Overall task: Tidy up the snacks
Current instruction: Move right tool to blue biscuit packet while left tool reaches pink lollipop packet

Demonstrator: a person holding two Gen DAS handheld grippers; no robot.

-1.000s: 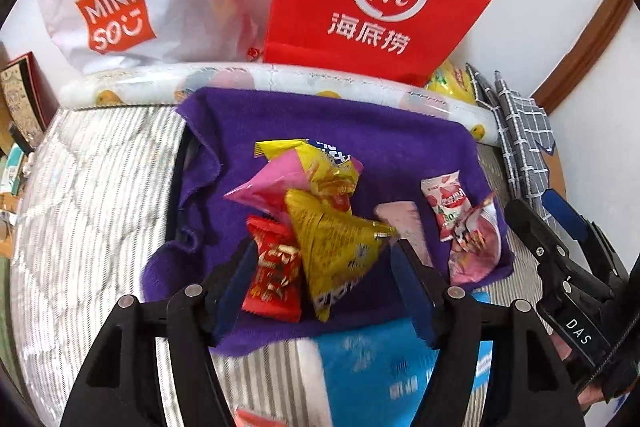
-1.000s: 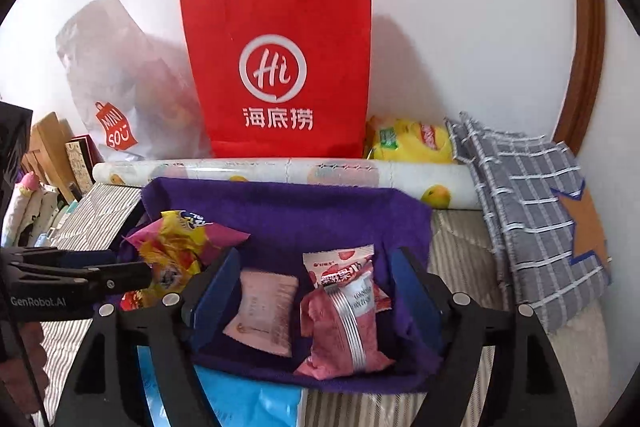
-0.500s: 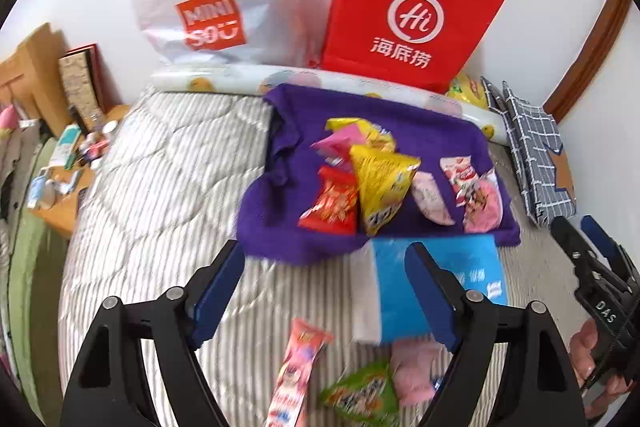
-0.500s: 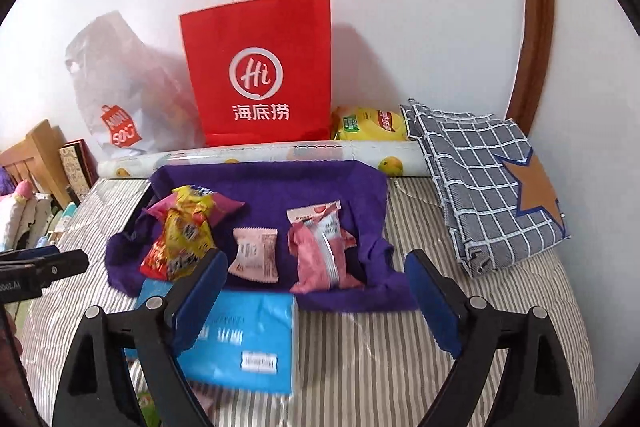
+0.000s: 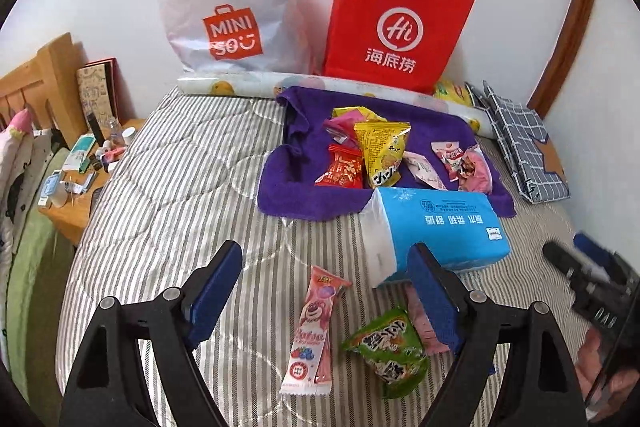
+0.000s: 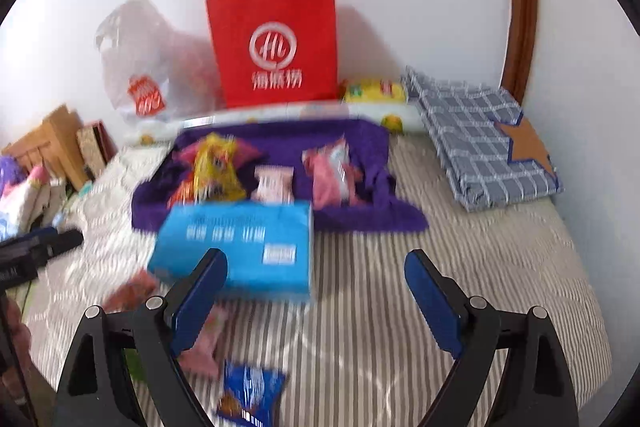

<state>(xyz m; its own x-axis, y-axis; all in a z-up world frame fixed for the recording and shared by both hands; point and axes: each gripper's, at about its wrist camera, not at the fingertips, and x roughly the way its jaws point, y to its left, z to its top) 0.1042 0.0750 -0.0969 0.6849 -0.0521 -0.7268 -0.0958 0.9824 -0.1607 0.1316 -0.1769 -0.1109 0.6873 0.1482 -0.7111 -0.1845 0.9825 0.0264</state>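
Partly done: several snack packets, among them a yellow chip bag [image 5: 382,153] and a red packet [image 5: 341,171], sit on the purple towel [image 5: 288,191]; loose ones remain on the bed. Left claw [image 5: 328,295] gapes wide, empty, with a pink Lotso stick pack [image 5: 314,327] and a green snack bag [image 5: 386,349] lying between its fingers. Right claw [image 6: 316,301] open, empty; blue cookie packet [image 6: 250,393] just below it, blue tissue pack [image 6: 236,247] ahead-left.

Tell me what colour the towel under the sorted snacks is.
Purple; the towel shows sharpest in the left wrist view.
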